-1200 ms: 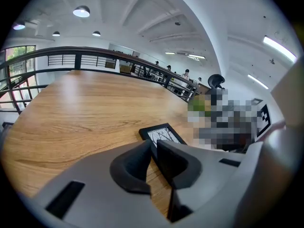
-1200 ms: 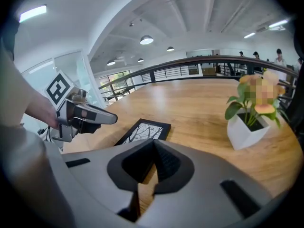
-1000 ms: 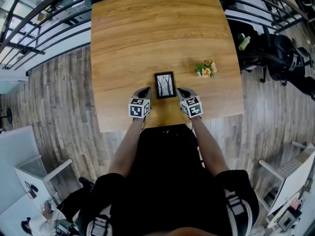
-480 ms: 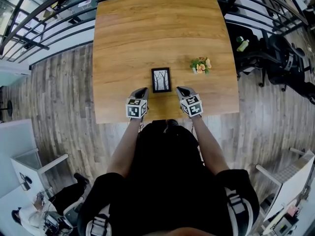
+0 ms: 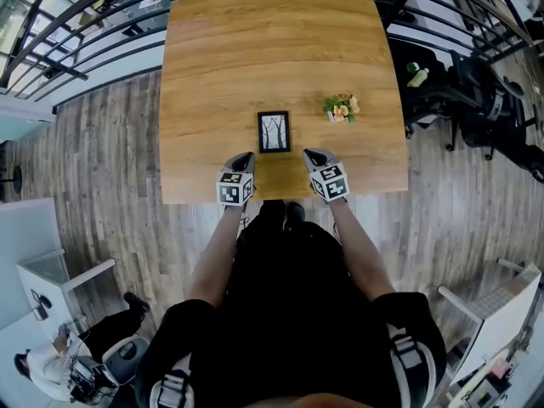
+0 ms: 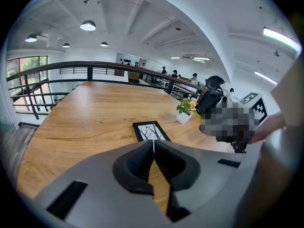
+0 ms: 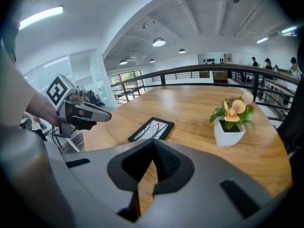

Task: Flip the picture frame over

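picture frame (image 5: 274, 132) face up, beyond left tool (image 5: 246, 156), right tool (image 5: 311, 154)

obstacles: picture frame (image 5: 273, 132), flower pot (image 5: 340, 109) right of it | free: tabletop (image 5: 272, 49) beyond

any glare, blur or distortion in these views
Head view: fisheye bows the table edges; light even, picture frame sharp. Left gripper view: dark rounded corners, mosaic patch at right, pale sheen on the far wood. Right gripper view: dark corners too, light strip blown out.
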### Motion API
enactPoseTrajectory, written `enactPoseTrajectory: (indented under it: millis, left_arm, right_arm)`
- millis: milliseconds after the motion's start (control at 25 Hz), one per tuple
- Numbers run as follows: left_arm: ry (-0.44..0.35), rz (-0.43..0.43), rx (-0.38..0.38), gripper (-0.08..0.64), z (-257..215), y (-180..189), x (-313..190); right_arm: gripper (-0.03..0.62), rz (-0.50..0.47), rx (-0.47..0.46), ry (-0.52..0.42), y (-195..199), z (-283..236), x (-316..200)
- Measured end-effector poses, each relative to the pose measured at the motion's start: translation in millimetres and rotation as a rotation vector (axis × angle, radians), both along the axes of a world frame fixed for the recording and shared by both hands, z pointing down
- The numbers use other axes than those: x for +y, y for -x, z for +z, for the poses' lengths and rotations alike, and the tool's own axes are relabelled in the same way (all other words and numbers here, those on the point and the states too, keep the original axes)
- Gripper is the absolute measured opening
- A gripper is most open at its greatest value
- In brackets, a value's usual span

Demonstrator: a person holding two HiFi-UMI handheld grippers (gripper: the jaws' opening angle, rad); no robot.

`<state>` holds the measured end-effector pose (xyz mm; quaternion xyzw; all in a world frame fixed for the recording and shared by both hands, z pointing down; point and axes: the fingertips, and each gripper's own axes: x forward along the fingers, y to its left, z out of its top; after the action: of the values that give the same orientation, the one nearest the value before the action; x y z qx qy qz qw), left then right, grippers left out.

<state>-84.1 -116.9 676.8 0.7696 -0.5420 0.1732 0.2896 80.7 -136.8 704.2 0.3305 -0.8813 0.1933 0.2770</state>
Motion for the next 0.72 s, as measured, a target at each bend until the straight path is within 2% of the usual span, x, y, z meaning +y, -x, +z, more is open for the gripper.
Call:
enactPoseTrajectory:
  millis: [440,720]
  left_arm:
    - [-0.002,-0.006,-0.020,0.026,-6.3,-3.0,-1.1]
    - [-0.009,-0.004,-0.025,0.026,-8.0,-11.5,2.7]
  right_arm:
    - [0.008,-0.014,-0.023,-0.011,5.7,-8.6,-0.4]
    - [0.008,0.011,-0.042,-0.002,-3.4,-6.0,5.6]
